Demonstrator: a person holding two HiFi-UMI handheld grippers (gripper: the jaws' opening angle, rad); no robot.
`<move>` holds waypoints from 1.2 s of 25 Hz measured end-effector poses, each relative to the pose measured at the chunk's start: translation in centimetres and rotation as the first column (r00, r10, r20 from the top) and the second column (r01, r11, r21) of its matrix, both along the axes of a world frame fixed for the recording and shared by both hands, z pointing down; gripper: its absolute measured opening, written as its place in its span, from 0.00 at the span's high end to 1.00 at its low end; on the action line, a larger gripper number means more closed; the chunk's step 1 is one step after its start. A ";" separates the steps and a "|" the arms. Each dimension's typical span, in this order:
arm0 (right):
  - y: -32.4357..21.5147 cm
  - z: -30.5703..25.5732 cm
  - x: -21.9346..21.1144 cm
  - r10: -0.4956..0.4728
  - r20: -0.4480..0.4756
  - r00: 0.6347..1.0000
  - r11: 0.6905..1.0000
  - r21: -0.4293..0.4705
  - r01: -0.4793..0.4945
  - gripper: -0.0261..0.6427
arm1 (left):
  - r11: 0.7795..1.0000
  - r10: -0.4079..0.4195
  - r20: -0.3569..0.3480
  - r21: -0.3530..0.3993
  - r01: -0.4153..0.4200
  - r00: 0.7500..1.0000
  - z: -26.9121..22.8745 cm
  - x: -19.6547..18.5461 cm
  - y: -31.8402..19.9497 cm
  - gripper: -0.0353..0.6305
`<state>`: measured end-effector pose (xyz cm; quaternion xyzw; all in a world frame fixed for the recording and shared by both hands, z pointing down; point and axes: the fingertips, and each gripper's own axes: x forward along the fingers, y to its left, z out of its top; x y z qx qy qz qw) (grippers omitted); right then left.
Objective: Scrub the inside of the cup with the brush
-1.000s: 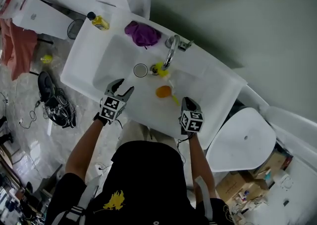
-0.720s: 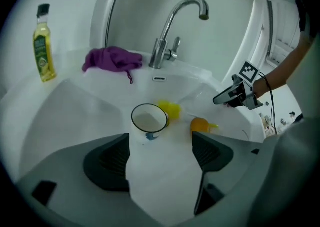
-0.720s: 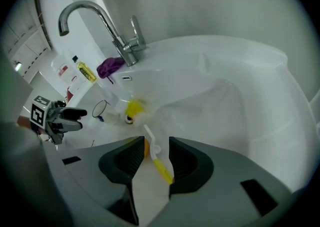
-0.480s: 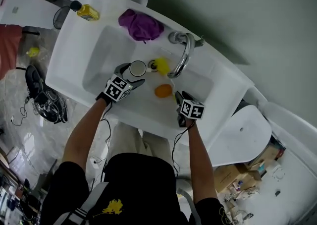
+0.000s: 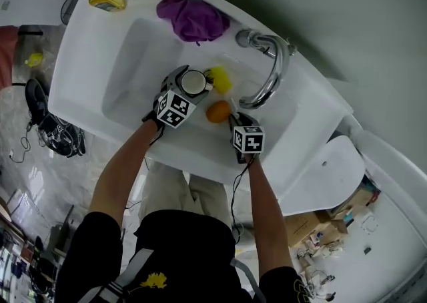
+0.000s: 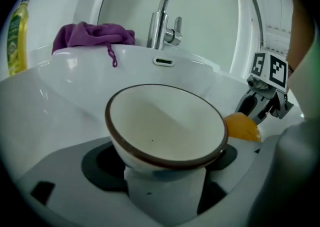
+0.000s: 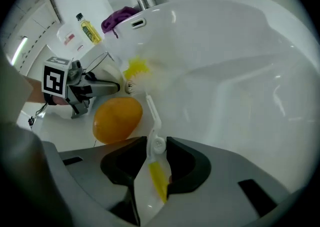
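- The cup [image 5: 194, 82] stands mouth up in the sink [image 5: 120, 88], on the left of the basin floor. It is just left of the brush's yellow bristle head [image 5: 219, 81].
- The left gripper [image 5: 187, 85] straddles the cup. Its jaws have just been opening and stand wide apart, one on each side of the cup wall, and we see no pad pressing yet.
- The right gripper [image 5: 235, 120] is over the near end of the brush [image 7: 151, 116]. Its jaws have just been closing and stand a narrow way apart about the handle, and a firm clamp is not evident.
- We judge the cup to be glazed ceramic: rigid, moderately heavy, brittle against the basin and slick if wet.
- We would take hold on the straight lower wall under the flared brown rim. The jaws should sit square on opposite sides, leaving the mouth free for the brush.
- We judge the brush to be light, with a thin plastic handle that is likely to flex. We would grip its broader near end, where the yellow insert shows.
- An orange rounded object [image 5: 217, 111] lies just beside the handle, between the two grippers, and may roll if nudged.
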<state>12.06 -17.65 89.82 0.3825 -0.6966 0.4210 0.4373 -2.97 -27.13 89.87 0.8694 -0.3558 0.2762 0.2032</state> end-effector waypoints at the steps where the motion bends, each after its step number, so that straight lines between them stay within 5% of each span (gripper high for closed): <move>1: 0.0 -0.1 0.1 0.001 0.001 1.000 1.000 0.009 -0.001 0.74 | 1.000 -0.004 0.005 0.003 0.004 1.000 0.0 -0.1 -0.1 0.27; 6: -0.1 -3.7 1.0 0.013 0.023 1.000 0.998 0.057 -0.014 0.75 | 0.997 0.041 -0.003 -0.063 -0.041 0.999 -1.6 -0.7 1.5 0.32; 9: -0.6 -8.2 1.1 -0.092 -0.018 0.996 0.989 0.118 0.094 0.75 | 0.986 0.070 0.003 -0.149 -0.069 0.998 -3.8 -1.9 3.4 0.32; 15: -0.6 -20.7 0.8 -0.367 -0.159 0.917 0.889 0.230 0.396 0.75 | 0.951 0.153 0.045 -0.278 -0.135 0.987 -9.2 -3.6 8.4 0.32; 18: -1.2 -26.7 -0.2 -0.517 -0.290 0.805 0.758 0.281 0.588 0.76 | 0.934 0.182 0.067 -0.324 -0.151 0.981 -11.6 -3.6 9.6 0.32; 21: -2.1 -30.7 -2.2 -0.634 -0.444 0.634 0.580 0.270 0.769 0.75 | 0.931 0.204 0.090 -0.326 -0.165 0.975 -13.9 -2.8 9.8 0.32; 23: -3.0 -32.3 -3.6 -0.673 -0.578 0.462 0.424 0.211 0.881 0.75 | 0.931 0.224 0.100 -0.316 -0.183 0.969 -15.4 -1.8 9.5 0.32; 26: -3.9 -33.4 -5.7 -0.656 -0.748 0.100 0.136 0.013 0.991 0.75 | 0.929 0.285 0.123 -0.278 -0.242 0.951 -17.6 0.1 9.2 0.32; 27: -3.9 -33.9 -7.0 -0.641 -0.766 0.041 0.075 -0.009 0.997 0.75 | 0.928 0.309 0.134 -0.261 -0.267 0.942 -18.3 0.8 9.2 0.32; 30: -4.0 -35.3 -10.2 -0.615 -0.788 -0.012 -0.030 0.008 1.000 0.76 | 0.919 0.363 0.162 -0.228 -0.323 0.918 -19.6 2.1 9.3 0.32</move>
